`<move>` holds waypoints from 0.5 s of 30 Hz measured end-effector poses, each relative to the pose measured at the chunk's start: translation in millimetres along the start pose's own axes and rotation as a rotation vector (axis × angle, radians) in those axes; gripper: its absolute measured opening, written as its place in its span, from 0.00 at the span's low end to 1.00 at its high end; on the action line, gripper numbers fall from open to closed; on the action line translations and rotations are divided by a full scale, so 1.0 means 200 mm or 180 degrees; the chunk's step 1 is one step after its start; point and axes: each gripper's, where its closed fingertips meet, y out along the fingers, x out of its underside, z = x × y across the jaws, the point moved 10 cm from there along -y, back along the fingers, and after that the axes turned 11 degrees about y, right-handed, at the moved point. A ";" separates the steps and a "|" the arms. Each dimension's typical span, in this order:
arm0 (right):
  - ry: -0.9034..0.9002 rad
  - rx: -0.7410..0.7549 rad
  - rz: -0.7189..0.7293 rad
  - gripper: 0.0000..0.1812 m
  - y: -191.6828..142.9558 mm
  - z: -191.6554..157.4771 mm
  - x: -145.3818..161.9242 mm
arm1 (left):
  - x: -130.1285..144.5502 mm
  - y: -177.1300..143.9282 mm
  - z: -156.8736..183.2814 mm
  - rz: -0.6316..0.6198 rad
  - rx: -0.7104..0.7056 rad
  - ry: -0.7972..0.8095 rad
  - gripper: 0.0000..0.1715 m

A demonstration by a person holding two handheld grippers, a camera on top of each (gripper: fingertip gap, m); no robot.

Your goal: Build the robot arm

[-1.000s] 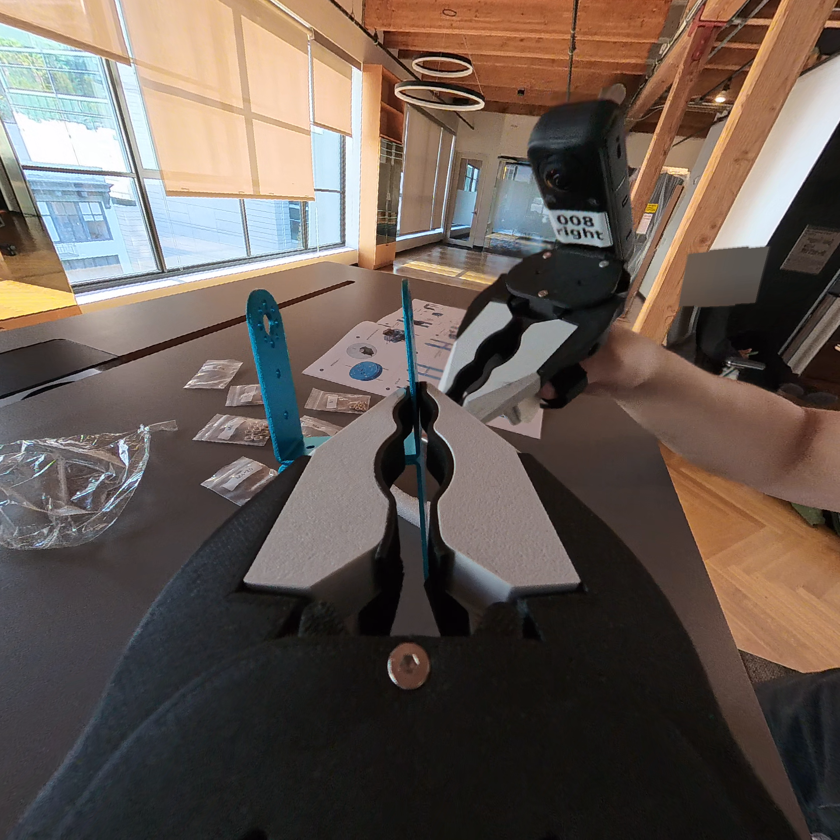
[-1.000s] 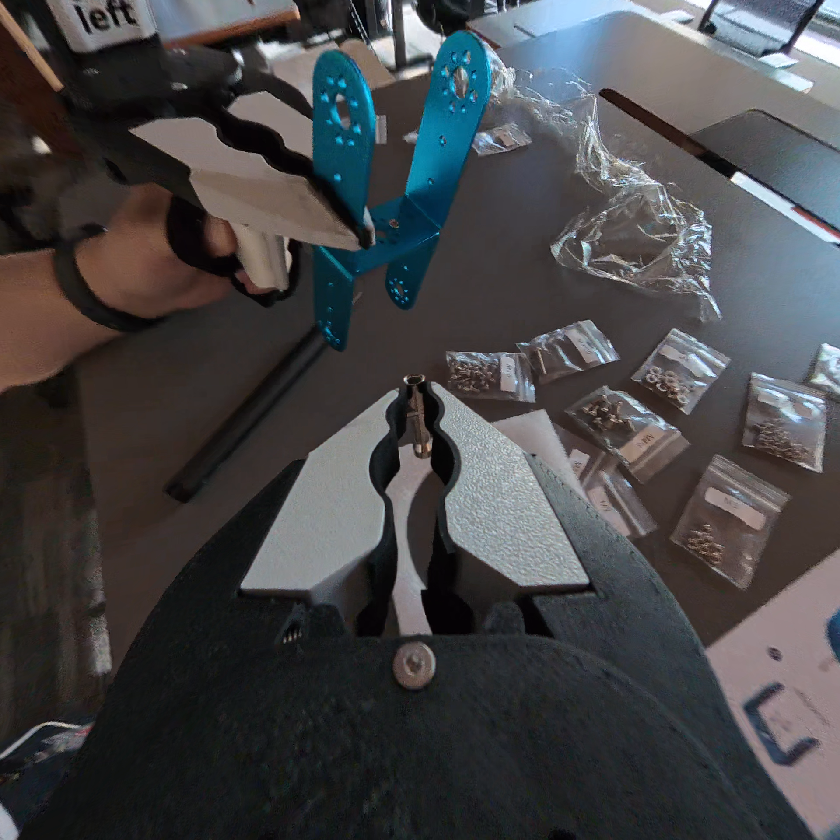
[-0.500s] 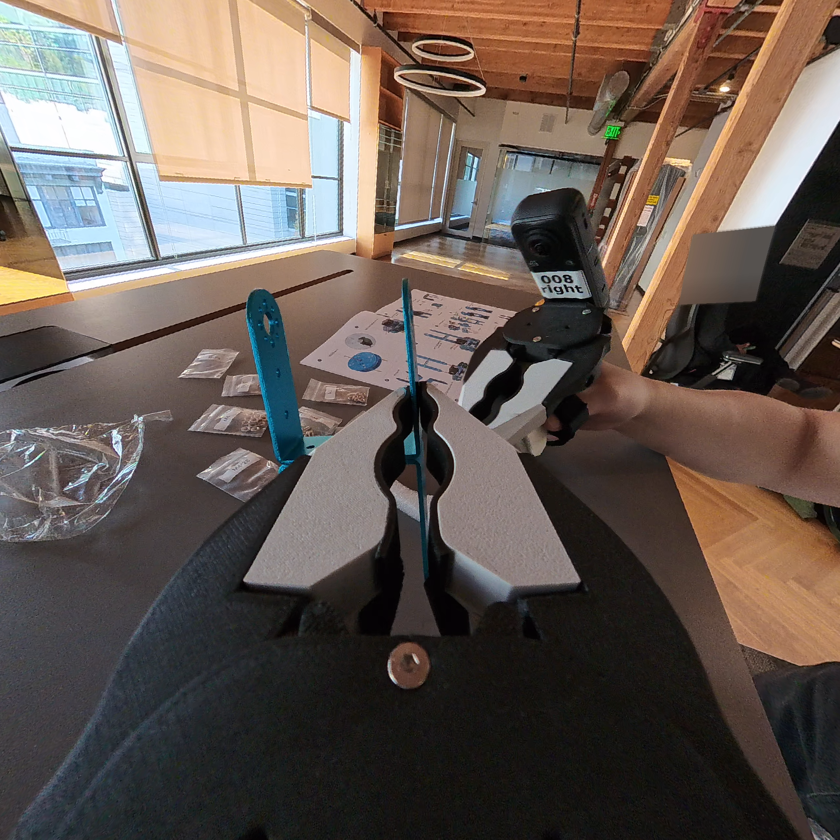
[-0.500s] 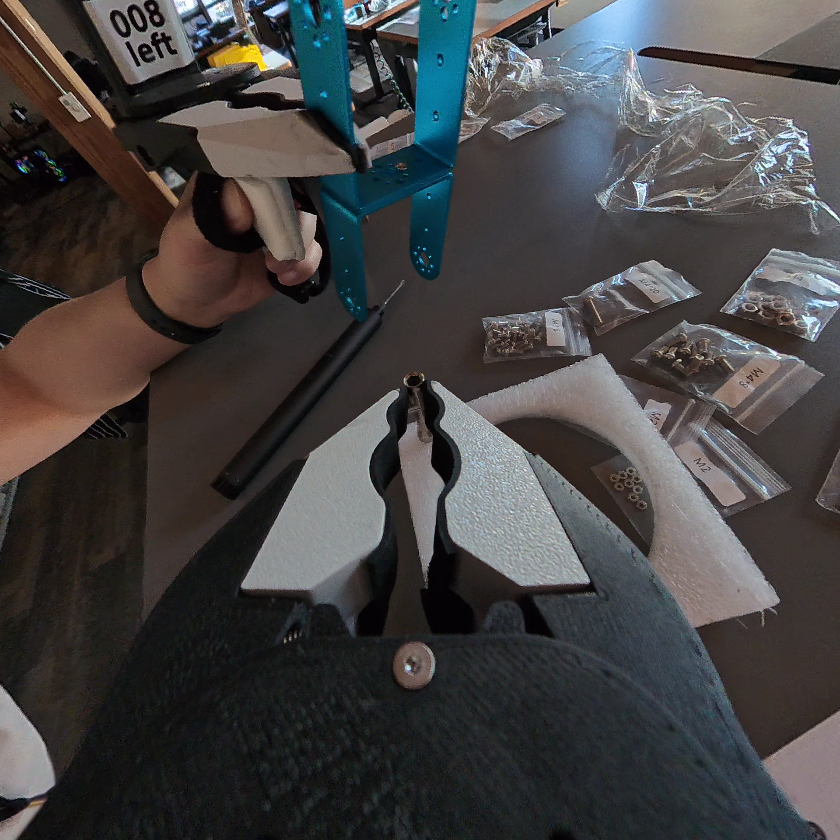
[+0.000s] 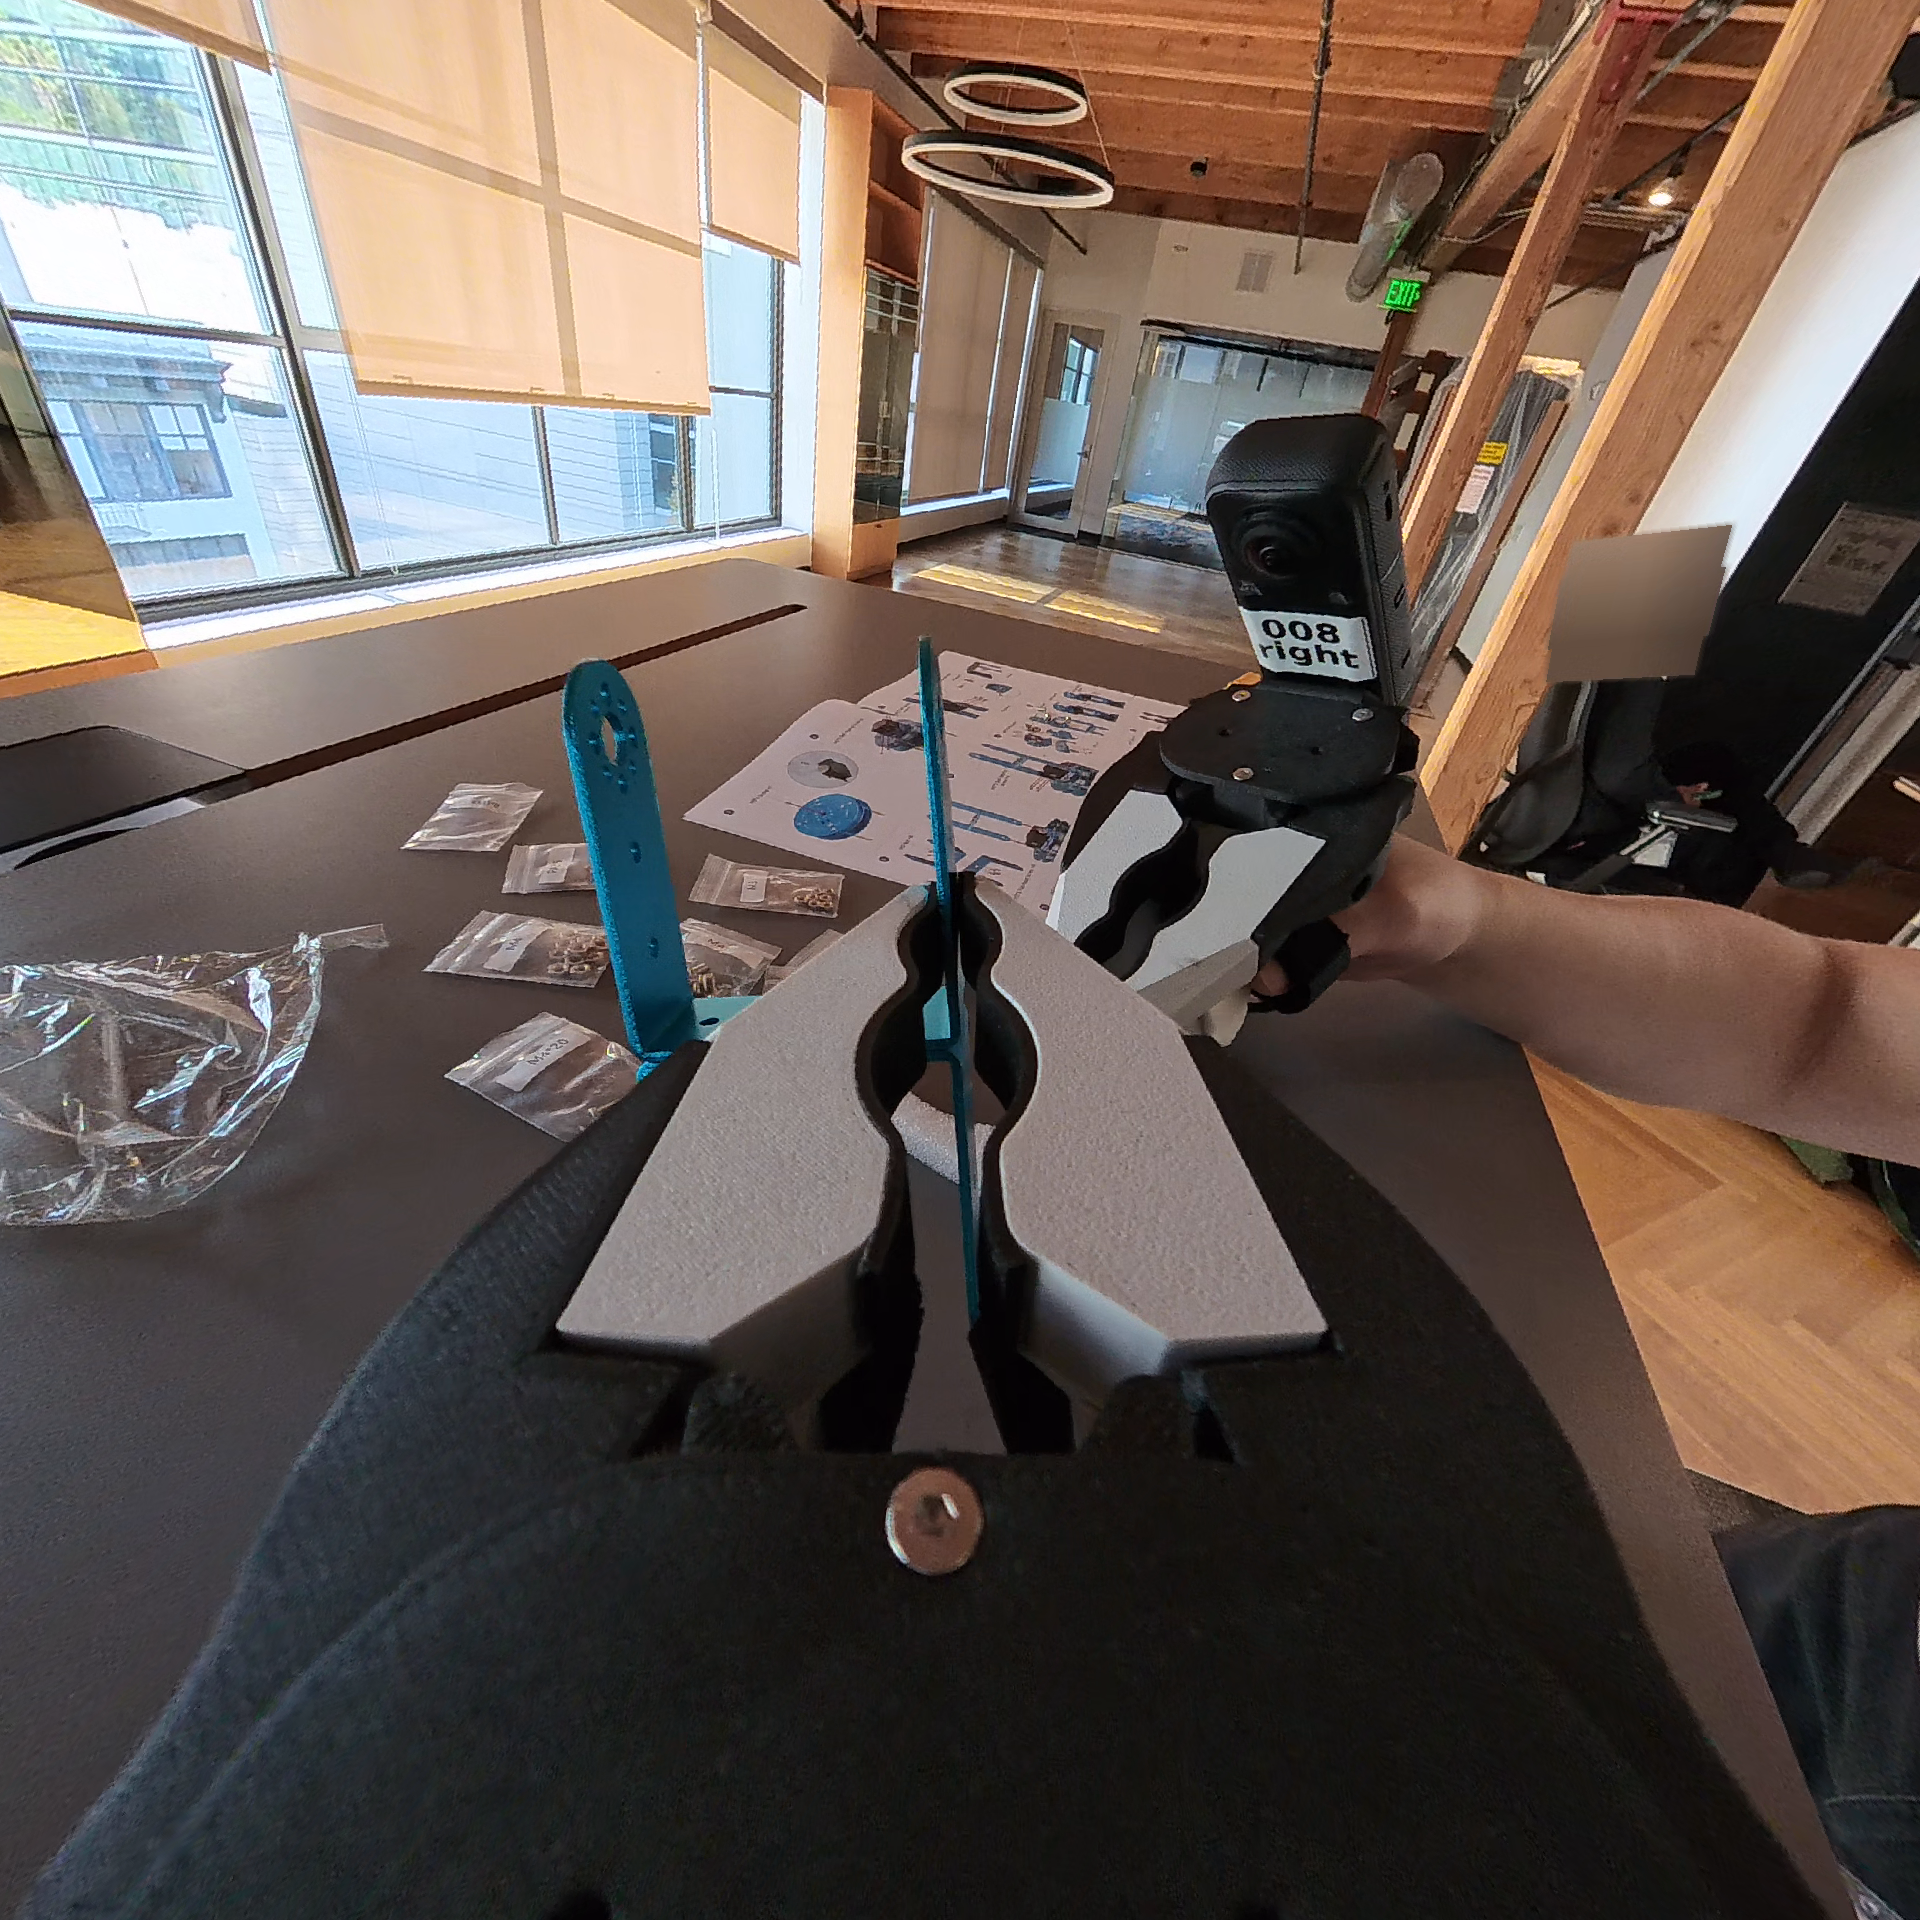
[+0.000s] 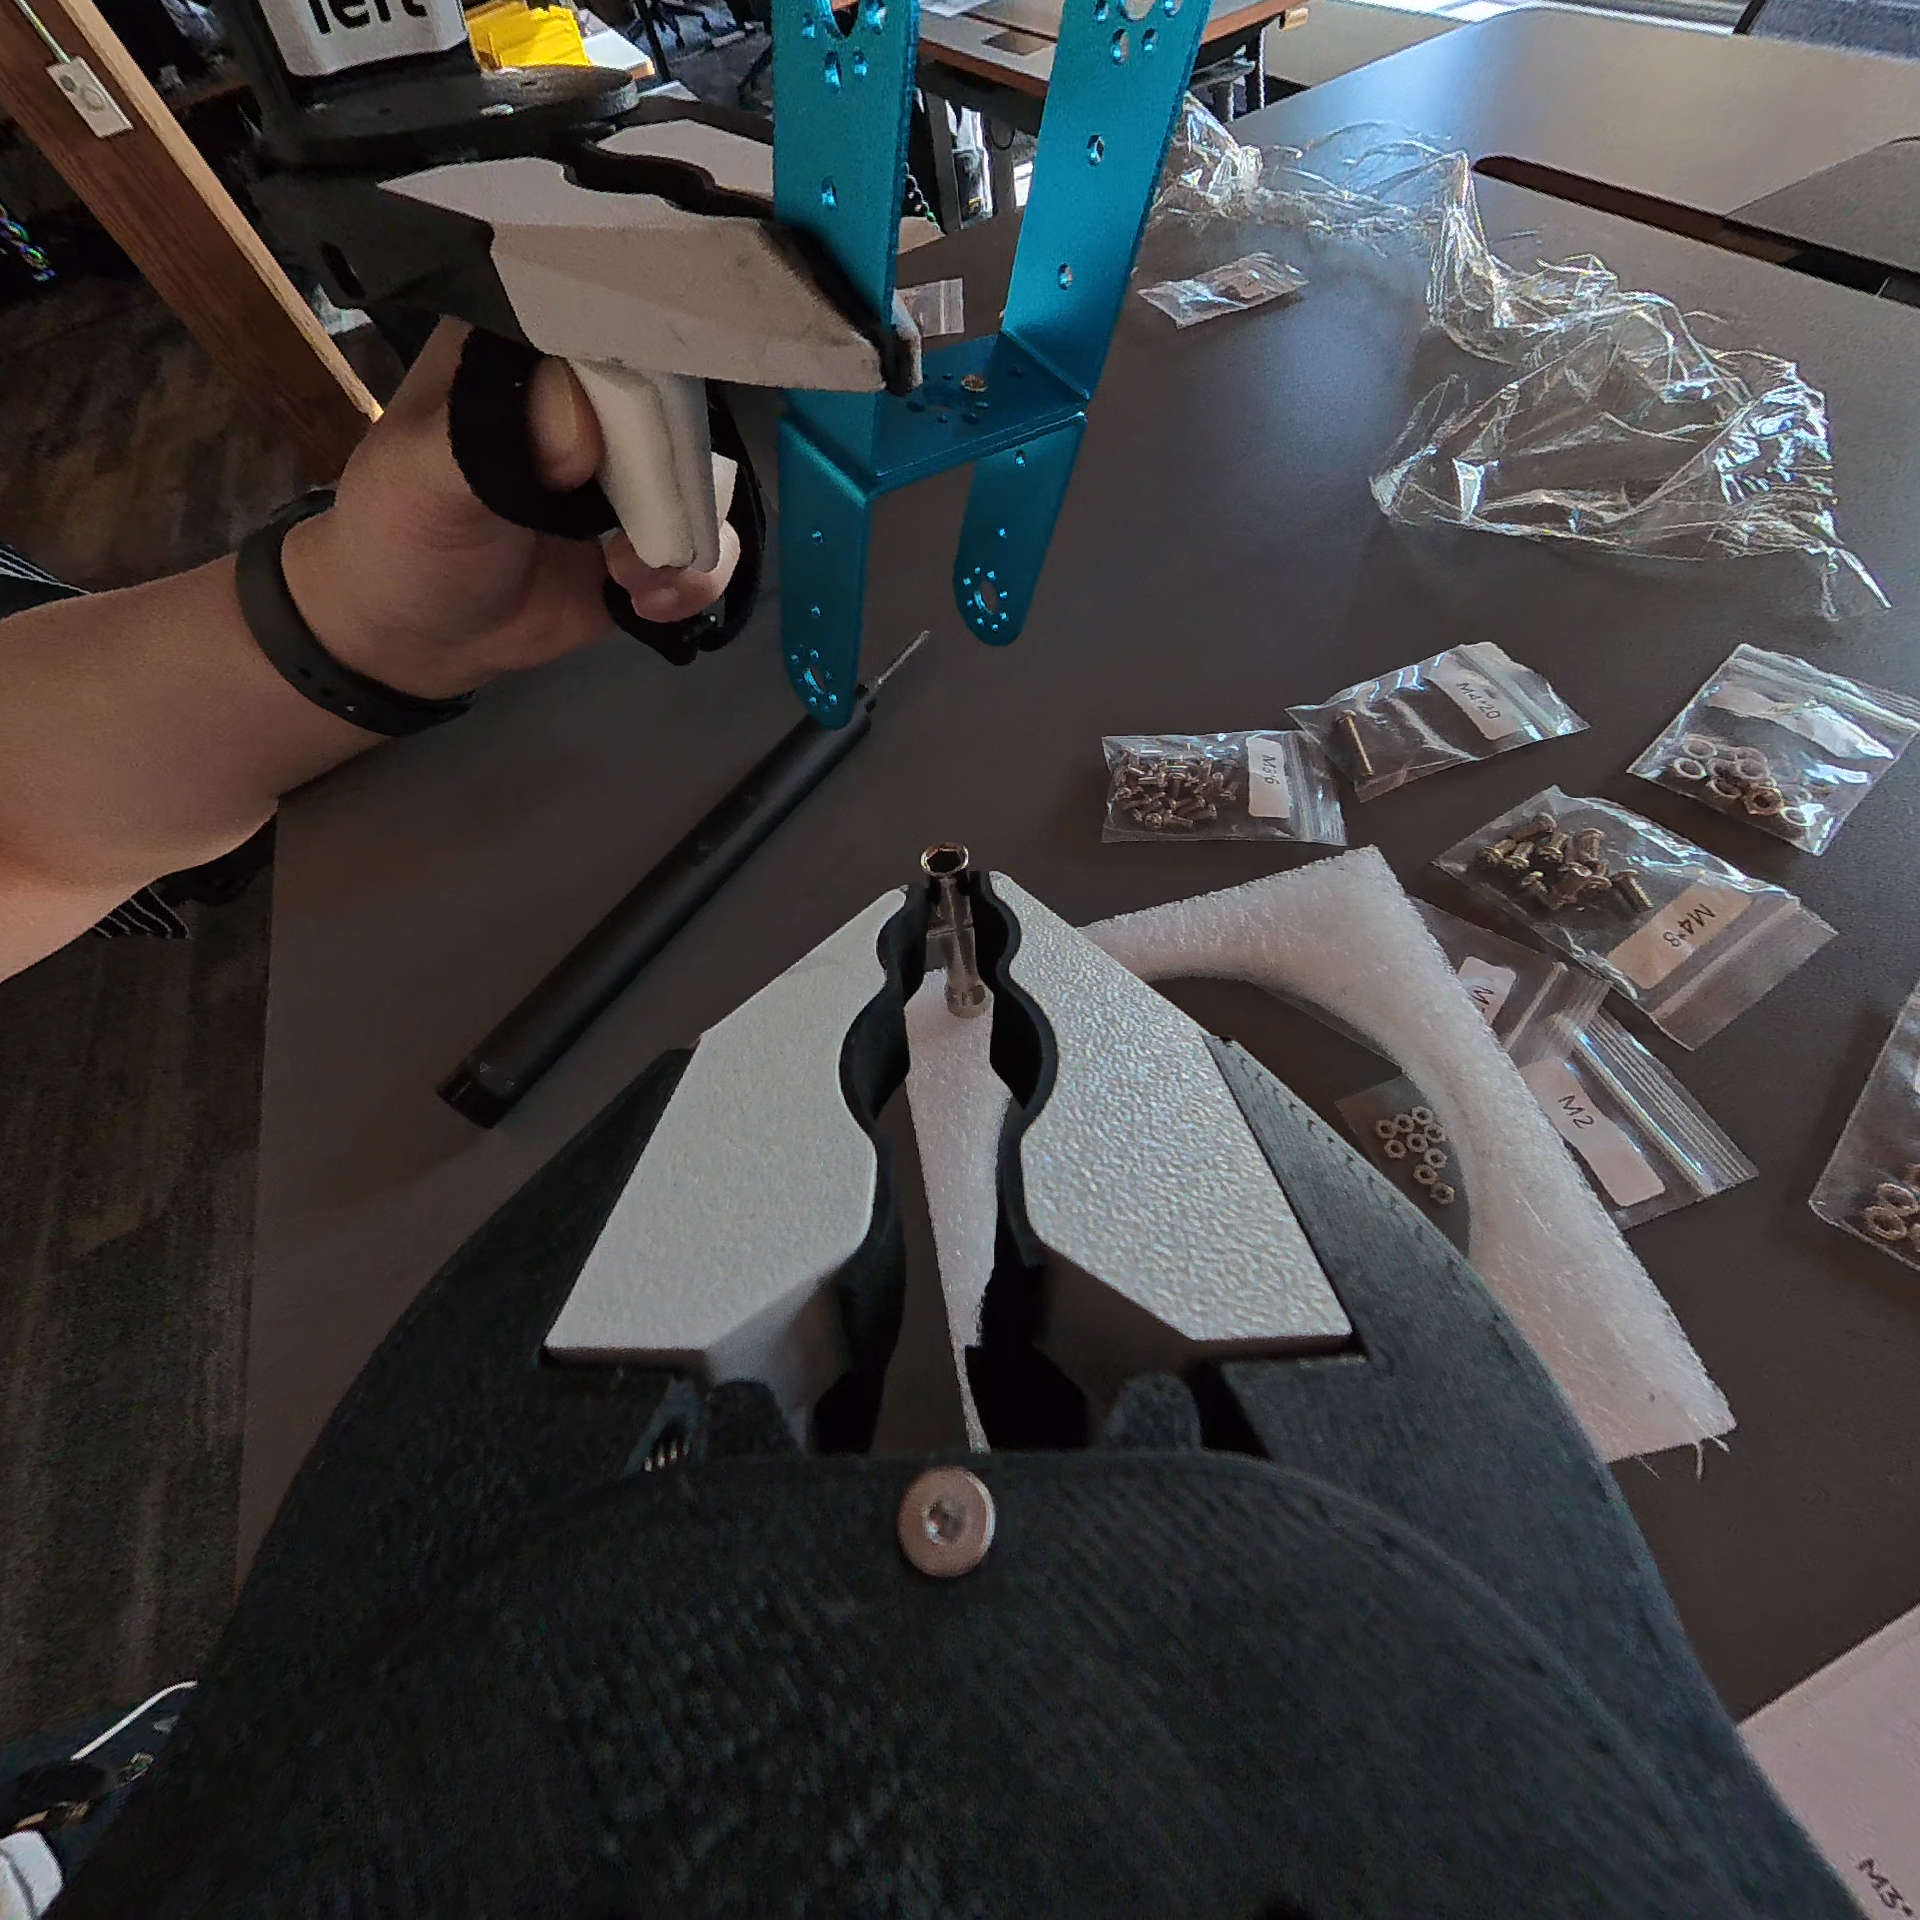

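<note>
Left wrist view: left claw [image 5: 943, 904] clamped on blue bracket [image 5: 623, 862], centre frame.
Right wrist view: right claw [image 6: 948, 883] clamped on bolt [image 6: 951, 914], above worktop [image 6: 1195, 561].

Two blue brackets [image 6: 940, 416], one screw [image 6: 951, 925], one screwdriver [image 6: 665, 914].

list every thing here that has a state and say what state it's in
left hand-held gripper: shut on blue metal bracket
blue metal bracket: held above the table, arms upright
right hand-held gripper: shut on a metal bolt
metal bolt: clamped at the fingertips, socket head outward
black screwdriver: lying flat on the table
screw bag: lying flat
clear plastic wrap: crumpled, empty
white foam sheet: flat on the table, under the right hand-held gripper
</note>
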 end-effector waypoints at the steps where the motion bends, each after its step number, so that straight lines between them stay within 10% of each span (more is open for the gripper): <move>1: -0.0003 0.0002 0.0009 0.05 0.00 0.00 0.00 | 0.00 0.00 0.00 -0.0002 0.0000 -0.0002 0.00; 15: -0.0098 0.0032 0.0164 0.15 -0.04 -0.01 -0.02 | 0.00 0.00 0.00 0.0035 0.0045 -0.0052 0.00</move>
